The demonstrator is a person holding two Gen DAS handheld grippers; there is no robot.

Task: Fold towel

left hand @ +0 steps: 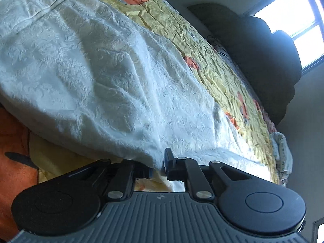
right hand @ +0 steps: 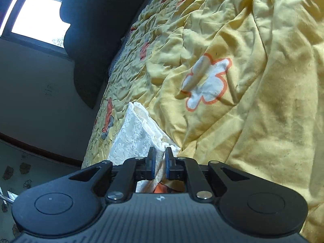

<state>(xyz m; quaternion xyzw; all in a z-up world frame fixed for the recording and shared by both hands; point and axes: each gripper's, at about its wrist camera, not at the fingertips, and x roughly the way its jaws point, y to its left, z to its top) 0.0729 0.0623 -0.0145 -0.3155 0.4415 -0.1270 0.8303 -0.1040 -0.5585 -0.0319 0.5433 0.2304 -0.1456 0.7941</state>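
Note:
A white embossed towel fills most of the left wrist view, draped over a yellow bedspread. My left gripper is shut on the towel's near edge; cloth covers its left finger. In the right wrist view a narrower part of the same towel runs away from me across the bed. There my right gripper is shut on the towel's edge, with cloth pinched between its blue pads.
The yellow bedspread with orange and white flower prints is heavily wrinkled and bunched up at the right. Dark cushions lie at the bed's far end under a bright window. A patterned floor shows beside the bed.

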